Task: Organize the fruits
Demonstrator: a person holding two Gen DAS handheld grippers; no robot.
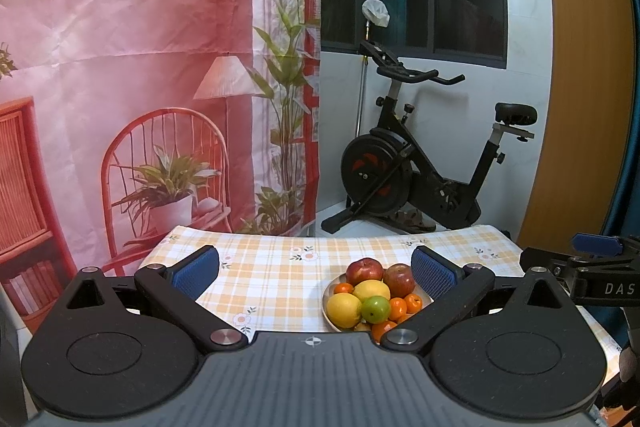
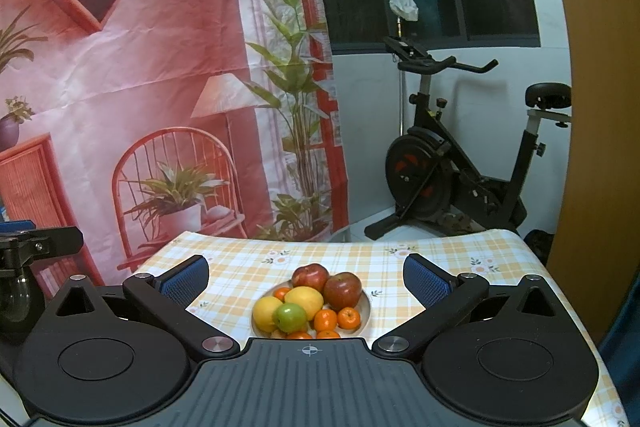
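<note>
fruit: all piled on plate, counter otherwise bare
left tool: wide, empty
right tool: wide, empty
stage: fits sorted or unsorted
grip: top fruit, centred, gentle

- The left wrist view looks forward along its own fingers, from just above the near edge of the tabletop, toward the far wall.
- The right wrist view faces the same way from a spot further right; the plate of fruit sits centred between its fingers, but right of centre in the left view.
- Both views share the tabletop, the plate of fruit, the printed backdrop and the exercise bike.
- Each view catches the other gripper at its edge.
</note>
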